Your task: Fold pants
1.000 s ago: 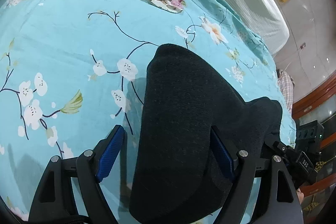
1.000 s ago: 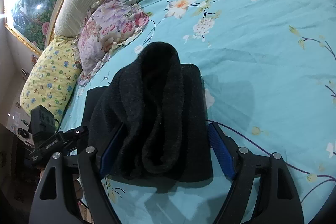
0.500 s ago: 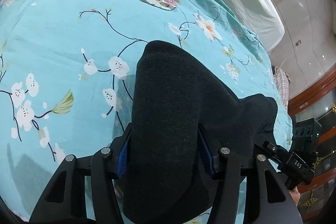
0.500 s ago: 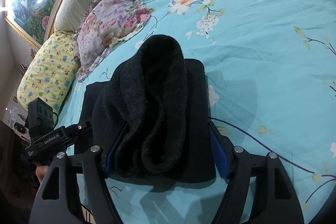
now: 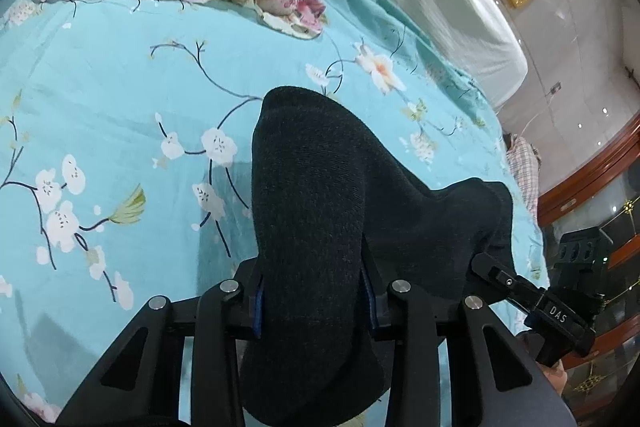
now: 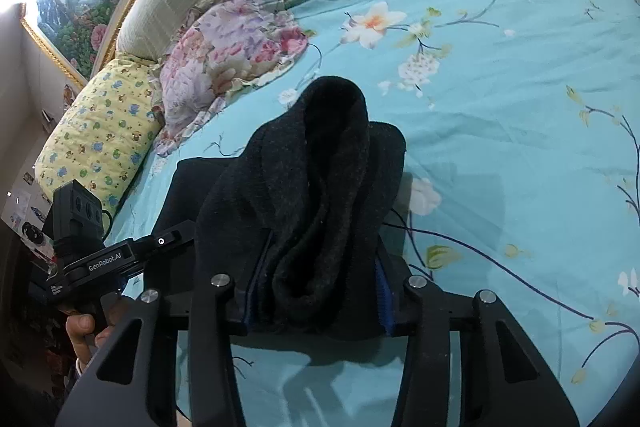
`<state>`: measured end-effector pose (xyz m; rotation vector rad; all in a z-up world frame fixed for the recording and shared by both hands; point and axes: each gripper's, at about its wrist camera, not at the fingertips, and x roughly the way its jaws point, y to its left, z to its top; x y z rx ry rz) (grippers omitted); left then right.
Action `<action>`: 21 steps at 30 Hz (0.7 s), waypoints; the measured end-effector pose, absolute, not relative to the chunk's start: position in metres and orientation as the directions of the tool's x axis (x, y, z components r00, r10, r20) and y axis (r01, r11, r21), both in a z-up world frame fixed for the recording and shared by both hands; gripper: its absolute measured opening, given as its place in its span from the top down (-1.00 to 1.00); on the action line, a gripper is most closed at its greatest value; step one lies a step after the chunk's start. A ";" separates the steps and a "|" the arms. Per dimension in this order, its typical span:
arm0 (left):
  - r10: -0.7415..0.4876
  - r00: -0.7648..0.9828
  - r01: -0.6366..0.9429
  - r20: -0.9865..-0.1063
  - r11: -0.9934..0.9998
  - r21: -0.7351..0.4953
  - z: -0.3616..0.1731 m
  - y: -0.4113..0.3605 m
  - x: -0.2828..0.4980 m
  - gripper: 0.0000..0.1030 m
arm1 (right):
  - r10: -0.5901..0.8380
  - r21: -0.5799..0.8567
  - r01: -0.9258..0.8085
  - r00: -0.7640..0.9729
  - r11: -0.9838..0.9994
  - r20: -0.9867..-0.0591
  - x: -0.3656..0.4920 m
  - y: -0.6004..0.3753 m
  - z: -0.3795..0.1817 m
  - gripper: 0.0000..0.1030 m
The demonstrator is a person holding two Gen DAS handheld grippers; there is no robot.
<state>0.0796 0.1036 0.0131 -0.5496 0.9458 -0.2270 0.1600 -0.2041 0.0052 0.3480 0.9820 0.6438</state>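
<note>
Both tools clamp the black pants (image 5: 316, 211) over the teal floral bedspread (image 5: 120, 87) — left gripper (image 5: 314, 301) and right gripper (image 6: 316, 289), each squeezing a bunched fold.

Evenly and fairly brightly lit indoors, both views. Strong fisheye bending throughout, with black vignette at the corners. Blown-out white glare at the far upper left of the right wrist view, on the glossy painting (image 6: 76, 7). Small specular dots at the right edge of the left wrist view, on the polished wall (image 5: 592, 99). Soft grey shadows on the bedsheet (image 6: 520, 147) below and beside the dark pants (image 6: 320, 187). Little texture readable in that dark fabric. Slight softness toward the rims; centre reasonably sharp.
</note>
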 end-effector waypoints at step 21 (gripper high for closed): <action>-0.241 0.699 -0.197 -0.673 0.840 -0.506 0.051 0.207 0.043 0.33 | 0.751 0.567 -0.506 0.309 0.650 -0.584 0.174 -0.101 0.040 0.13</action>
